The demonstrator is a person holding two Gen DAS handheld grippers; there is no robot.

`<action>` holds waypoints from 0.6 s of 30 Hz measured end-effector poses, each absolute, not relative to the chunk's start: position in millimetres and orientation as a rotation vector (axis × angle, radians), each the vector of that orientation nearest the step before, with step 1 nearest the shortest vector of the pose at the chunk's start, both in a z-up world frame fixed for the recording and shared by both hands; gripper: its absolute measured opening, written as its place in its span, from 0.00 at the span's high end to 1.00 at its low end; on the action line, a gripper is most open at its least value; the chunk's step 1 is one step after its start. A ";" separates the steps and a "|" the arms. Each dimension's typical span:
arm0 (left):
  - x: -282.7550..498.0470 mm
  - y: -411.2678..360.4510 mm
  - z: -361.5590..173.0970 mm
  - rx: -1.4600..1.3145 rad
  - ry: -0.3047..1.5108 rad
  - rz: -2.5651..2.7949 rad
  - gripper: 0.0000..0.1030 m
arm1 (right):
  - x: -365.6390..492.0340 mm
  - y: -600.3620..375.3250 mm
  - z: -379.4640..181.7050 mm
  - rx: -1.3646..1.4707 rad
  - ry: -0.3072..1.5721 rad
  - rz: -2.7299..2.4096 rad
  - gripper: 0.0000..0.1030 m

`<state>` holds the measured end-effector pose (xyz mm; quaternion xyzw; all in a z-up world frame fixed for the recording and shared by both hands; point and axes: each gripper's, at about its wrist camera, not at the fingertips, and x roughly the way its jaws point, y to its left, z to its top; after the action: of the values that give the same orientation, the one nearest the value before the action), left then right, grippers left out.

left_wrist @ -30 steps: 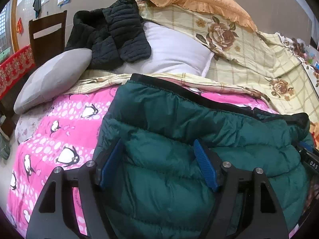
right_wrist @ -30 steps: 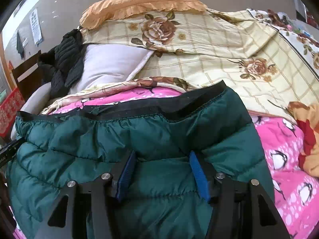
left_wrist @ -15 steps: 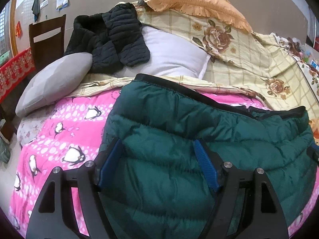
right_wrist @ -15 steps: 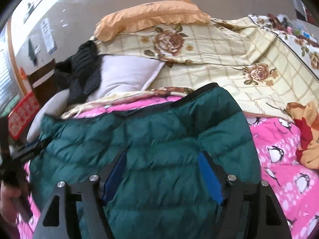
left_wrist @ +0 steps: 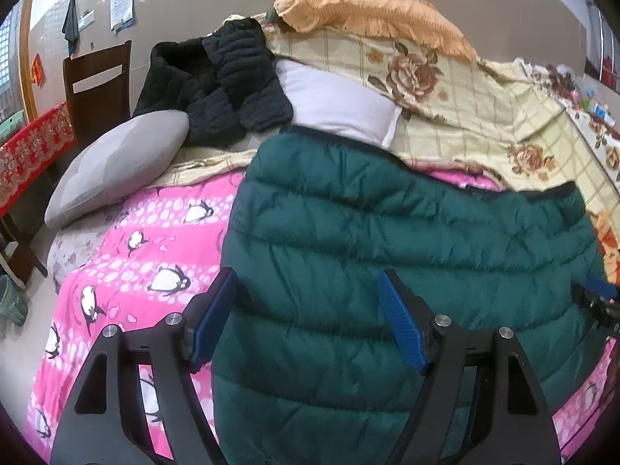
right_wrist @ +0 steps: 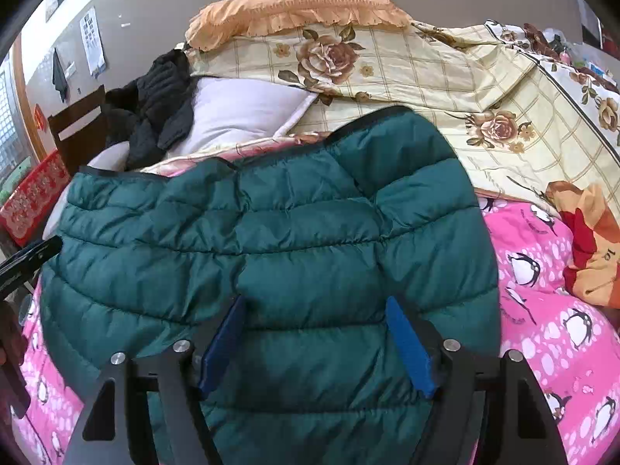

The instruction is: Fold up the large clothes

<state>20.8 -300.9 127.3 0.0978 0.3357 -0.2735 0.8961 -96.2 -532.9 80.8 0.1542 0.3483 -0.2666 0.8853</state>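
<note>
A dark green puffer jacket (left_wrist: 387,240) lies folded on the pink penguin blanket (left_wrist: 128,271), its black-trimmed edge toward the pillows. My left gripper (left_wrist: 306,275) hovers open over the jacket's left side, and its blue pads (left_wrist: 215,310) press on nothing. In the right wrist view the same jacket (right_wrist: 290,232) fills the middle. My right gripper (right_wrist: 316,300) hangs over it with jaws opening. The quilted cloth lies below them, not pinched. The right gripper's tip (left_wrist: 596,298) shows at the left view's right edge. The left gripper (right_wrist: 27,259) shows at the right view's left edge.
A black quilted jacket (left_wrist: 217,85) lies on a white pillow (left_wrist: 337,108) beside a grey pillow (left_wrist: 116,162). A floral quilt (right_wrist: 445,89) with an orange pillow (right_wrist: 294,7) is piled at the back. Orange-red cloth (right_wrist: 589,248) lies at the right. A wooden chair (left_wrist: 97,85) stands on the left.
Both grippers have drawn back from the jacket, so more of it shows. The right gripper's jaws have spread wider. The jacket stays lying on the blanket.
</note>
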 end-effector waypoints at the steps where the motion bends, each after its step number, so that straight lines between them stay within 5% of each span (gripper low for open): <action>1: 21.2 -301.5 123.7 0.206 0.698 -0.562 0.27 | -92.8 -534.6 78.3 0.322 0.733 -0.555 0.24; 18: 8.4 -272.6 125.2 0.112 0.762 -0.596 0.27 | -134.0 -514.7 101.2 0.365 0.720 -0.527 0.21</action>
<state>8.4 -272.6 125.2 0.0537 0.3662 -0.2864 0.8837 -134.0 -514.7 101.2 0.1753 0.3462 -0.2535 0.8861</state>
